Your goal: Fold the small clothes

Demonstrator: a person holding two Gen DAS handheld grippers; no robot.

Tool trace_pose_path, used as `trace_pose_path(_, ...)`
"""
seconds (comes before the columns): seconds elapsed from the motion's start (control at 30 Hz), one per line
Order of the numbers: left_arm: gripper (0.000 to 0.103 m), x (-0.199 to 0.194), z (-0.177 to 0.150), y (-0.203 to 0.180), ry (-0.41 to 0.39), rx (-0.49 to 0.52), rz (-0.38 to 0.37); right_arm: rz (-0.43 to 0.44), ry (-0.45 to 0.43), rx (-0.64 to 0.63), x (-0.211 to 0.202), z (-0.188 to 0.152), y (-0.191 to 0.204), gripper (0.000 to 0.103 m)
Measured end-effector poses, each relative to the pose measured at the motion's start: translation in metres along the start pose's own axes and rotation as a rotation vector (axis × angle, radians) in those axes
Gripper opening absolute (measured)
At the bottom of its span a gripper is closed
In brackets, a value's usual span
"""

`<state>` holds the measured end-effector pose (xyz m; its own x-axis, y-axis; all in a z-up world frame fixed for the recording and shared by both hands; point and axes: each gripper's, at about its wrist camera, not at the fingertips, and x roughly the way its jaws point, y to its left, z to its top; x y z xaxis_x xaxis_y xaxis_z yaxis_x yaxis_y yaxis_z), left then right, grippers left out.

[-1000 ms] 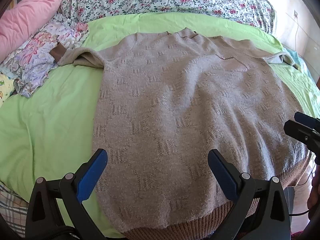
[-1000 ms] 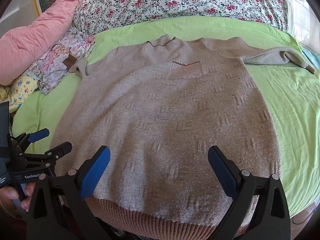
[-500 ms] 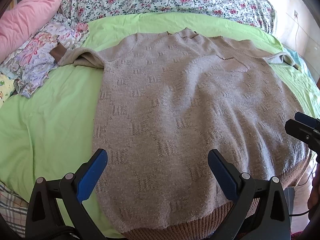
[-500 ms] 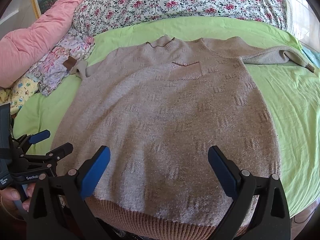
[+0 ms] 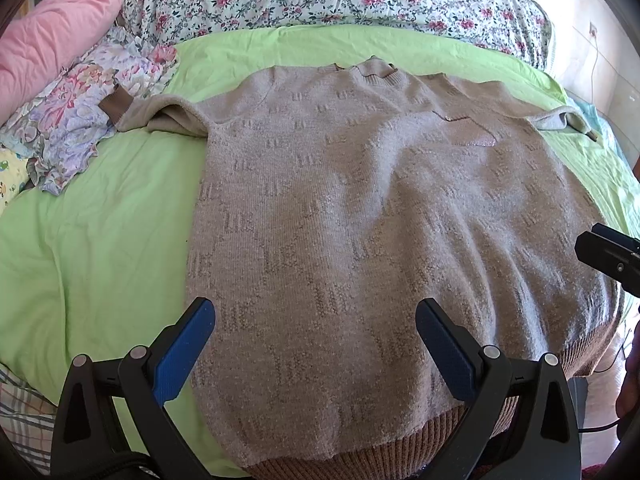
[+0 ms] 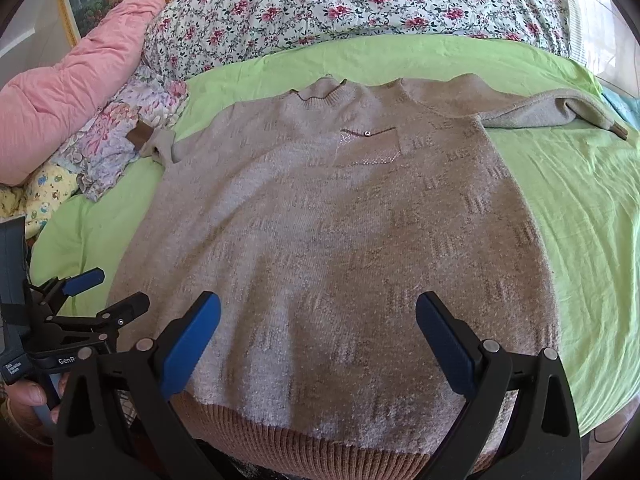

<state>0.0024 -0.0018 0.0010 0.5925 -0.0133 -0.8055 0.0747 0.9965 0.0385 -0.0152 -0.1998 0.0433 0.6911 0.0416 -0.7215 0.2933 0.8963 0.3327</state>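
A beige knit sweater point(image 5: 360, 220) lies spread flat, front up, on the green bed sheet point(image 5: 100, 240), its brown ribbed hem toward me and its collar at the far side. It also shows in the right wrist view point(image 6: 340, 240), with a small chest pocket point(image 6: 368, 146). Its left sleeve point(image 5: 168, 118) is bunched short; its right sleeve point(image 6: 552, 114) stretches to the right. My left gripper point(image 5: 314, 344) is open and empty above the hem's left part. My right gripper point(image 6: 318, 340) is open and empty above the hem's right part. The left gripper also shows in the right wrist view point(image 6: 100, 292).
A pile of floral clothes point(image 5: 80, 116) lies at the left by the sleeve cuff. A pink quilt point(image 6: 68, 100) and a flowered duvet point(image 6: 360, 4) lie along the bed's far side. The near bed edge runs under the hem.
Both grippers have drifted slightly; the sweater sits a touch lower in the right wrist view. Nothing was grasped or moved.
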Motion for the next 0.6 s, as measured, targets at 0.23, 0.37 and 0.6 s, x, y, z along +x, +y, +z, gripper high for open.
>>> trace_pose_path(0.23, 0.101, 0.002, 0.004, -0.001, -0.006, -0.010, -0.012, 0.010, -0.003, 0.031, 0.000, -0.001, -0.007, 0.098)
trace_pose_path(0.37, 0.101, 0.004, 0.007, -0.003, -0.006, -0.004, -0.009, 0.028, -0.005, 0.062, 0.000, -0.001, -0.016, 0.098)
trace_pose_path(0.6, 0.101, 0.011, 0.021, -0.002, -0.007, -0.016, -0.034, 0.009, -0.025, 0.128, -0.005, 0.005, -0.041, 0.098)
